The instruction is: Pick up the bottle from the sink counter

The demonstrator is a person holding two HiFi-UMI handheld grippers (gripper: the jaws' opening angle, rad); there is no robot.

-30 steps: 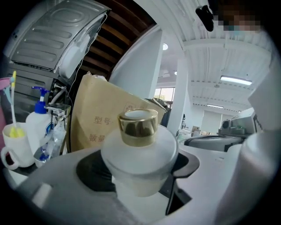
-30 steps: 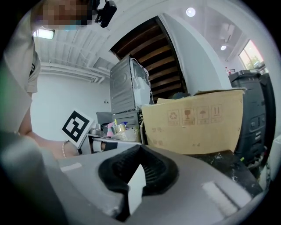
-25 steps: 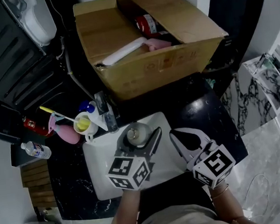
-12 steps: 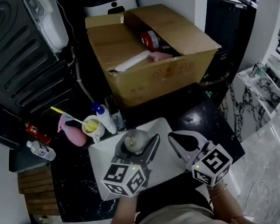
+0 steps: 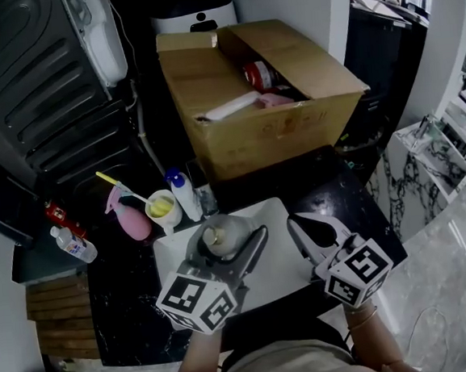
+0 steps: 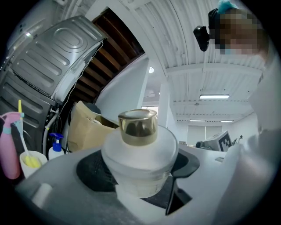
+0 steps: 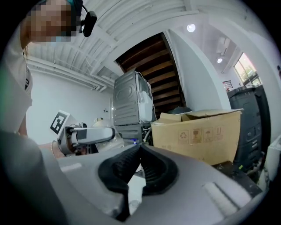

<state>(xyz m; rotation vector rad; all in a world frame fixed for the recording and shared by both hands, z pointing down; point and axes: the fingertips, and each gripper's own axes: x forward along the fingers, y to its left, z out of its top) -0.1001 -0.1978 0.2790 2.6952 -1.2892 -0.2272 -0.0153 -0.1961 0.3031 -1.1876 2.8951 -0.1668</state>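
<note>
Over white sink basin, left of centre: left gripper, jaws part-spread, clamped on frosted bottle with gold cap; marker cube lower and nearer person than one second earlier. Right: right gripper, jaws pressed together, empty, position little changed.

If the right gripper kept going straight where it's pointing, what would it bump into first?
Probably the box, near its left corner. The right gripper, shut and empty, aims close to that edge, so it might slip past.
</note>
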